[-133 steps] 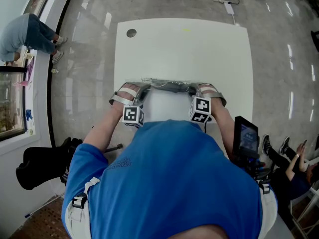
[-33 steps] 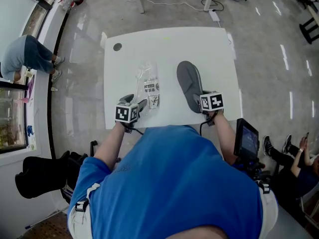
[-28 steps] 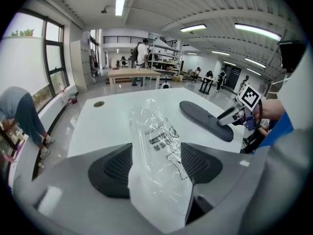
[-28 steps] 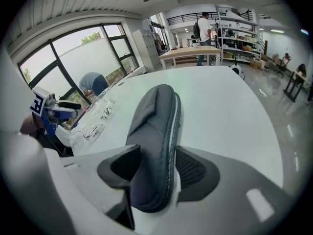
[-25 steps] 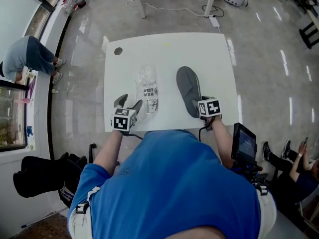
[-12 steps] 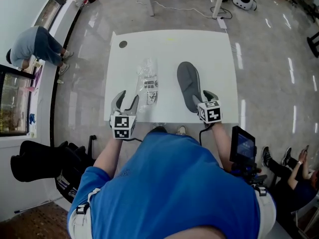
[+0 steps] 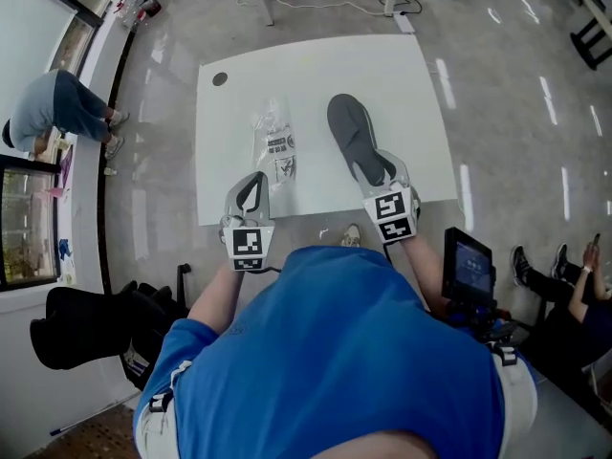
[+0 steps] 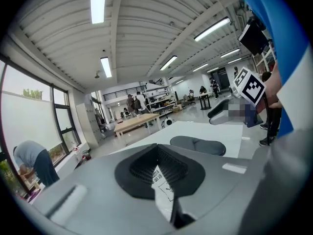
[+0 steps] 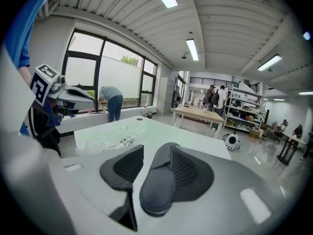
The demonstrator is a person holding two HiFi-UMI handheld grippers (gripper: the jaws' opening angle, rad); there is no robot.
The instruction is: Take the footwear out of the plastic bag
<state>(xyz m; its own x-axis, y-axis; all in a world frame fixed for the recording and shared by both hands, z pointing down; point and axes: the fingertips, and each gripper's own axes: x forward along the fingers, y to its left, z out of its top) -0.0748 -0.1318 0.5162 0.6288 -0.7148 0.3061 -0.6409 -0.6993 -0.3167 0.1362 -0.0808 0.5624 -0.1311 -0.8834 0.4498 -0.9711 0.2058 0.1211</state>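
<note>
Left claw (image 7: 252,182) retreated; flat grey slipper (image 7: 352,140).

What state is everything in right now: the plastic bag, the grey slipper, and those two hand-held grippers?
Plastic bag: empty, lying crumpled on the white table.
Grey slipper: out of the bag, lying on the table beside it.
Left hand-held gripper: jaws closed together, holding nothing.
Right hand-held gripper: jaws open, straddling the slipper's near end without clamping it.
</note>
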